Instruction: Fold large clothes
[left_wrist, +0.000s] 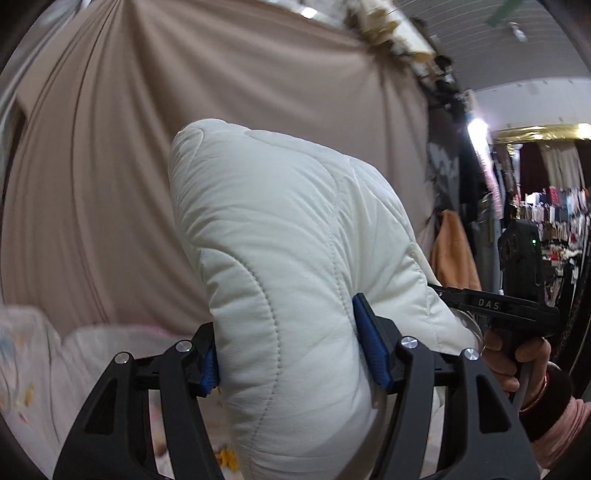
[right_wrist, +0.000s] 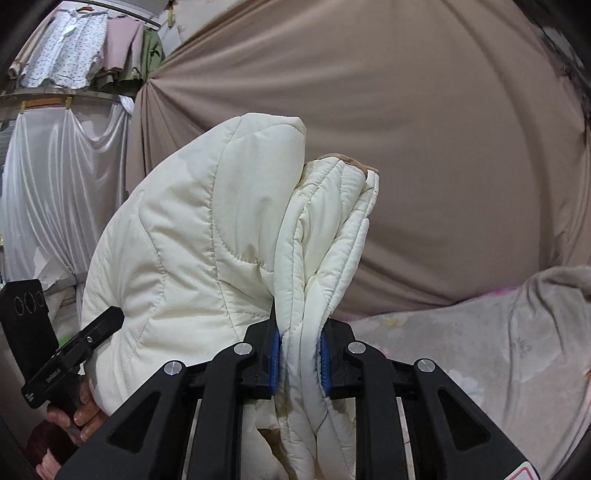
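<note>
The cream quilted jacket is held up in the air, its long axis running upward from both claws. A thick fold is clamped by the left gripper, half closed; thinner layers are pinched by the nearly closed right gripper. "DAS" is read on the other tool. A beige curtain is hung behind, and floral bedding is spread below.
</note>
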